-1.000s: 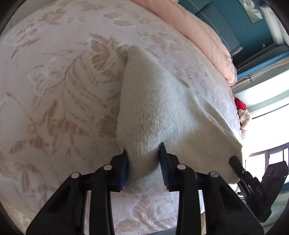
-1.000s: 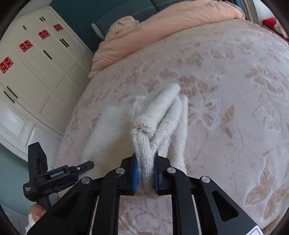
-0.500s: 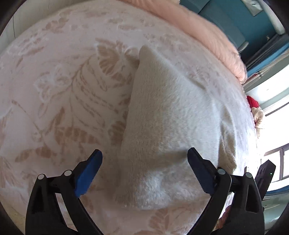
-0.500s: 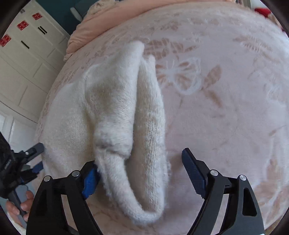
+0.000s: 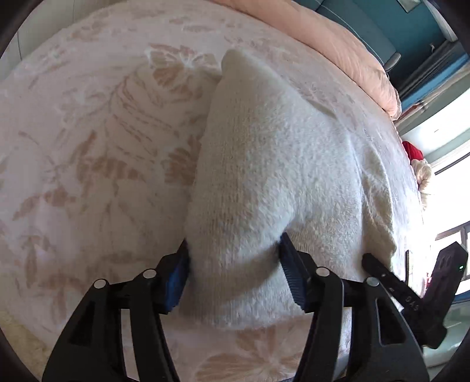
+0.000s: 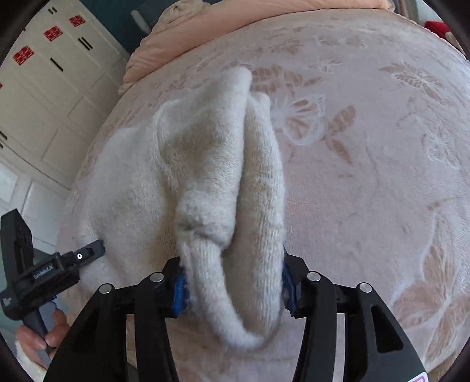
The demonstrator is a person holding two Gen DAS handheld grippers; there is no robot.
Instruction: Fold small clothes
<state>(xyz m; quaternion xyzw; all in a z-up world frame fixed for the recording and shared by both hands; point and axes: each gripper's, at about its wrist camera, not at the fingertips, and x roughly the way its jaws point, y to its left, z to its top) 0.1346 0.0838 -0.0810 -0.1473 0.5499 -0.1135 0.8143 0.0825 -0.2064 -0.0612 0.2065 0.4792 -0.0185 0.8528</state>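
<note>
A fluffy cream knitted garment lies folded on the bed. My left gripper has its jaws partly closed around the garment's near left corner, pads touching the bunched fabric. My right gripper has its jaws pressing both sides of the thick folded near right edge. The garment also shows in the right wrist view. The right gripper appears at the right of the left wrist view, and the left gripper at the left of the right wrist view.
The bed has a pale pink bedspread with a tan leaf and butterfly pattern. A peach duvet lies along the headboard end. White wardrobe doors stand left. A red and cream toy sits at the bed's far edge.
Both grippers were shut on the garment a second ago, opened wide half a second ago, and have now closed in again on the garment's near edge.
</note>
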